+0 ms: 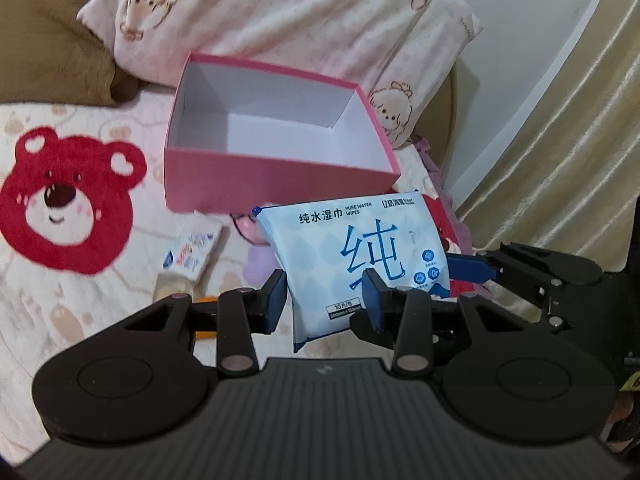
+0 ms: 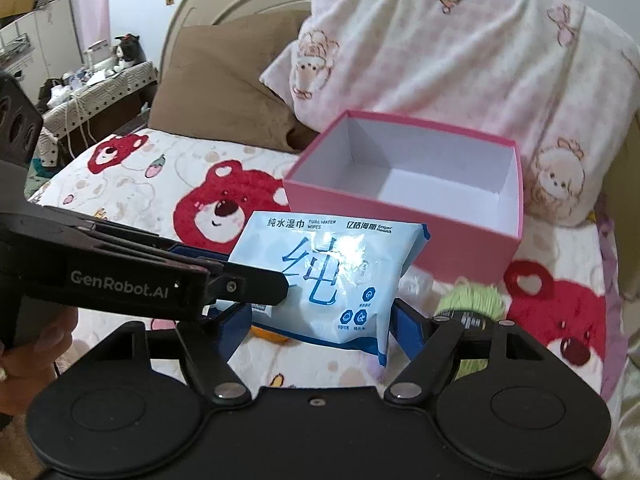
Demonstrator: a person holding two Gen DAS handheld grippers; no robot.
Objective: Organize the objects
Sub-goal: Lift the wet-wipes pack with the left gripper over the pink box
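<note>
A pack of wet wipes (image 1: pixel 352 256) hangs above a bear-print bedspread (image 1: pixel 72 208), pinched in the left gripper (image 1: pixel 326 300); the right gripper (image 2: pixel 320 322) straddles the same pack with its jaws spread, pads apparently clear of it. An open pink box (image 1: pixel 276 184) sits just beyond, against a patterned pillow (image 1: pixel 304 20). Only the right wrist view takes in a green yarn ball (image 2: pixel 472 300) at near right, a cluttered side table (image 2: pixel 100 84) at far left and fingers (image 2: pixel 44 340) on the left gripper's handle; only the left view shows a small tissue packet (image 1: pixel 192 254).
</note>
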